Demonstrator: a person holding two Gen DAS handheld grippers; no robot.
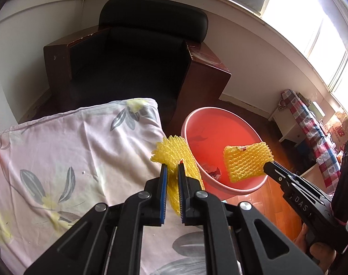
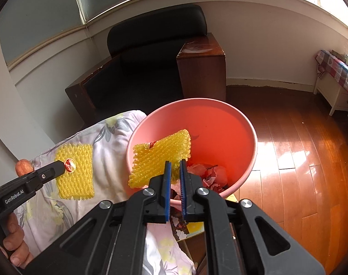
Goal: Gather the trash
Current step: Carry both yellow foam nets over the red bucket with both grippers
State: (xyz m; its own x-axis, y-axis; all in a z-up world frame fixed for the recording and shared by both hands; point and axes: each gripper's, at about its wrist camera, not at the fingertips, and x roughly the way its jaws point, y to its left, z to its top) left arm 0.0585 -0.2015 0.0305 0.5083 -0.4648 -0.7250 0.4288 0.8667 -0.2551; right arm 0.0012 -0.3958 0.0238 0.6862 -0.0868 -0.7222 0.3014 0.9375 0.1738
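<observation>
My left gripper [image 1: 172, 168] is shut on a yellow foam fruit net [image 1: 174, 154], held above the flowered cloth near the table's right edge; it also shows in the right wrist view [image 2: 75, 168]. My right gripper [image 2: 175, 166] is shut on a second yellow foam net [image 2: 160, 154], held over the pink basin [image 2: 249, 123]. In the left wrist view that net [image 1: 245, 161] hangs over the basin [image 1: 219, 121] too. The basin holds several crumpled scraps [image 2: 210, 174].
A flowered cloth [image 1: 66, 151] covers the table. An apple [image 2: 24, 166] lies at its left edge. A dark armchair [image 1: 132, 52] stands behind. Wooden floor [image 2: 300, 151] lies right of the basin, with a checked-cloth bench [image 2: 336, 73] at the far right.
</observation>
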